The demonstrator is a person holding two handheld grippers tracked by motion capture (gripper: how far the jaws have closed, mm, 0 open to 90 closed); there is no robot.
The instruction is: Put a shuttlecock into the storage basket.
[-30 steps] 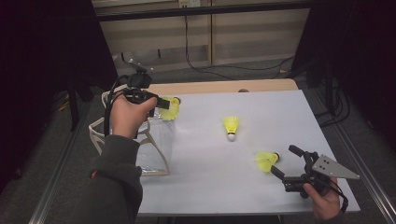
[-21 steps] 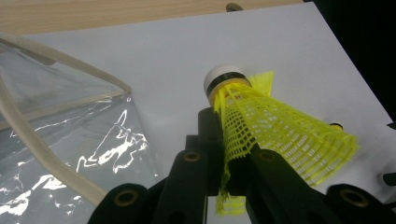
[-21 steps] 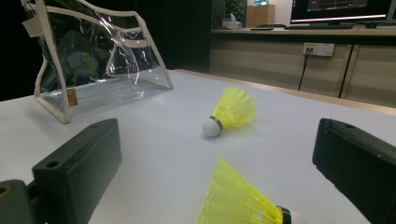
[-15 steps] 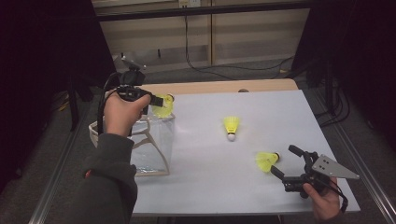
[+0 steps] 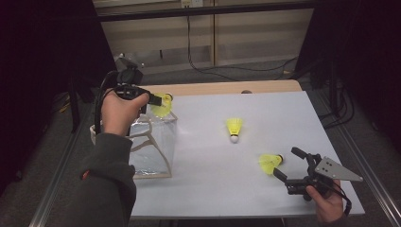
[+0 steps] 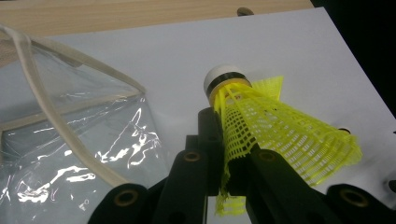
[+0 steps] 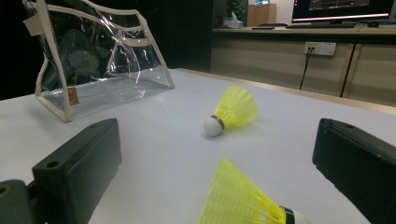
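My left gripper [image 5: 155, 100] is shut on the skirt of a yellow shuttlecock [image 5: 162, 104] and holds it in the air over the far right corner of a clear bag with beige trim [image 5: 152, 142]. In the left gripper view the jaws [image 6: 226, 140] pinch the mesh skirt of this shuttlecock [image 6: 280, 135], white cork pointing away, with the bag [image 6: 84, 140] below left. A second shuttlecock [image 5: 233, 127] lies mid-table. A third [image 5: 269, 162] lies just in front of my open right gripper [image 5: 284, 161]; it [image 7: 243, 200] sits low between the spread jaws [image 7: 218, 140].
The white table [image 5: 302, 113] ends in a wooden strip at the back and metal rails along both sides. In the right gripper view the bag [image 7: 102, 60] stands upright at far left, beyond the middle shuttlecock [image 7: 233, 109]. Cables run on the floor behind.
My left gripper has carried its shuttlecock a little to the left, closer over the bag. The right gripper and the two shuttlecocks on the table have stayed put.
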